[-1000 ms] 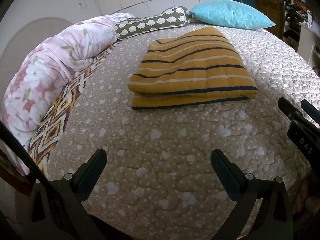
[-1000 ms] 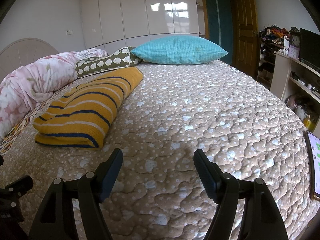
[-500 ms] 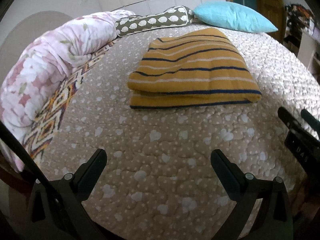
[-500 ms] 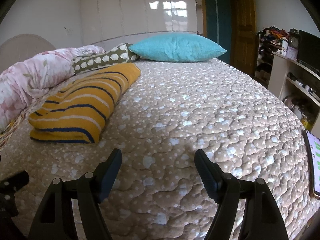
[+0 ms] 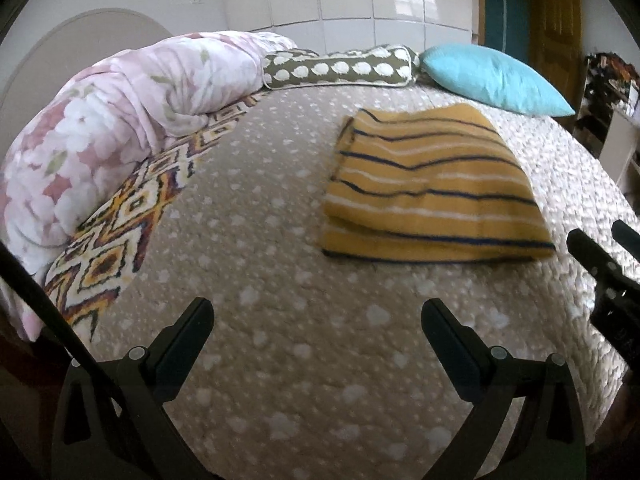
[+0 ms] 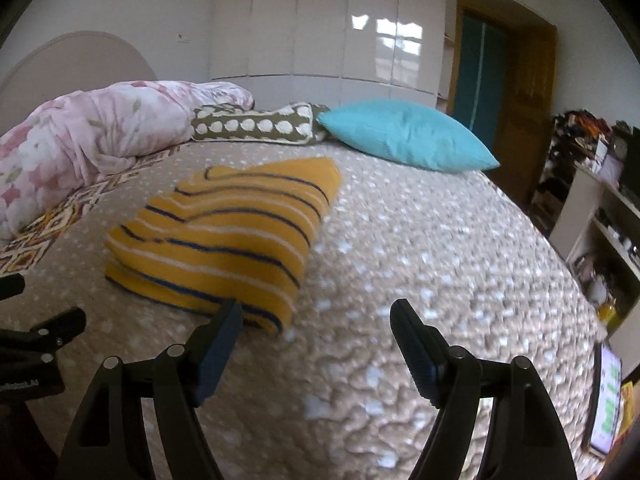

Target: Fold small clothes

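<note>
Left gripper point(image 5: 316, 320) spread wide, empty, held level. Right gripper point(image 6: 316, 320) likewise spread, empty, alongside, both pointing forward.

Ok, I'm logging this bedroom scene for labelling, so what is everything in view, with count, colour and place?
striped garment: one, mustard with navy and white stripes, folded, lying flat on the bedspread.
bedspread: one, beige quilted with white spots, covering the bed.
floral duvet: one, pink and white, bundled along the bed's left side.
patterned blanket: one, orange, dark and white zigzag, under the duvet.
bolster pillow: one, olive with white shapes, at the far edge.
blue pillow: one, turquoise, right of the bolster.
wardrobe: one, glossy white, behind the bed.
door: one, brown wood, far right.
shelving: white, cluttered, right of the bed.
left gripper: black, open, over bare bedspread.
right gripper: black, open, near the garment's corner.
</note>
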`<state>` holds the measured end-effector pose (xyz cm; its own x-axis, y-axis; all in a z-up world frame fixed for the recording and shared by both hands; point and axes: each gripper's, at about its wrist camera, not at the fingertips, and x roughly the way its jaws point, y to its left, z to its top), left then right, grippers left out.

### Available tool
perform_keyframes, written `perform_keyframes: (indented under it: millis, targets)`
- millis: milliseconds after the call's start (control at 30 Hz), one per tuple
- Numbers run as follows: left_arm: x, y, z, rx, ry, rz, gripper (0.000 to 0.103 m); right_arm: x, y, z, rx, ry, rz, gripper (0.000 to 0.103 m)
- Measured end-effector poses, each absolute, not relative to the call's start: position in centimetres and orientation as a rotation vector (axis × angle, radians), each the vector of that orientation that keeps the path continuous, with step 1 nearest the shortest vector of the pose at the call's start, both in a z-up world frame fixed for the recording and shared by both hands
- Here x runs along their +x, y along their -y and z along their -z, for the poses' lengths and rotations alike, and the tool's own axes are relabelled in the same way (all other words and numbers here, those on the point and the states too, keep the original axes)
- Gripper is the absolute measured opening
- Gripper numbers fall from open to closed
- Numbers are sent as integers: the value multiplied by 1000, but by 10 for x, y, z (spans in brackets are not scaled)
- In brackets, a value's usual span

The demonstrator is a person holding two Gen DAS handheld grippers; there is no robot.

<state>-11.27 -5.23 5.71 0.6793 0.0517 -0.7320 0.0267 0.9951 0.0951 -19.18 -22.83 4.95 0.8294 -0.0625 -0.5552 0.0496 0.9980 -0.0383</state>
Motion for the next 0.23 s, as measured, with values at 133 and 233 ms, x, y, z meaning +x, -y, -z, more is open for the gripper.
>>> perform_keyframes:
  millis: [133, 233]
  targets:
    - [-104, 46, -60, 73, -808, 13, 103, -180, 225, -56, -11, -604, 52, 82]
    - [-97, 45, -59, 49, -815, 52, 103, -171, 222, -55, -2, -629, 38, 82]
